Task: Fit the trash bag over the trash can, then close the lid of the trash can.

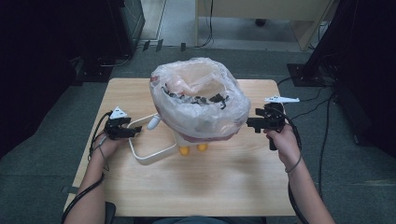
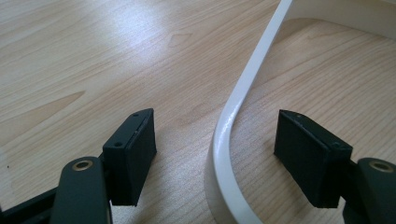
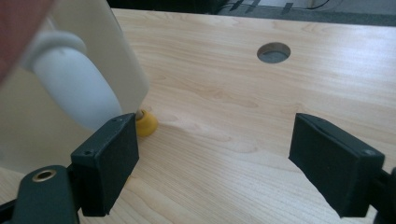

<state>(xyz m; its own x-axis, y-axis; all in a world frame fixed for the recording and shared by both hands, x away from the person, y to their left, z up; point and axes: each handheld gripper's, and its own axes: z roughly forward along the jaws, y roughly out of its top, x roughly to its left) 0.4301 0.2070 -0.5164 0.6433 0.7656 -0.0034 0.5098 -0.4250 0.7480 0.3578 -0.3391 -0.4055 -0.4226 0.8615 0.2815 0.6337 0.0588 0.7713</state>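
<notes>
A white bin (image 1: 198, 100) lined with a clear plastic bag stands mid-table on small yellow feet (image 1: 185, 150). Dark scraps lie inside the bag. A white loop-shaped band (image 1: 149, 156) lies flat on the table at the bin's left. My left gripper (image 1: 133, 132) is low over that band. In the left gripper view the open jaws of the left gripper (image 2: 219, 133) straddle the band (image 2: 224, 135) without touching it. My right gripper (image 1: 252, 123) hovers beside the bin's right side, open. The right gripper (image 3: 215, 144) has nothing between its jaws, with a yellow foot (image 3: 146, 123) and the bin's white wall (image 3: 102, 51) just left of it.
The wooden table (image 1: 224, 186) has bare room in front of the bin. A round cable hole (image 3: 273, 52) sits in the tabletop beyond the right gripper. Dark equipment and cables (image 1: 322, 140) stand on the grey floor around the table.
</notes>
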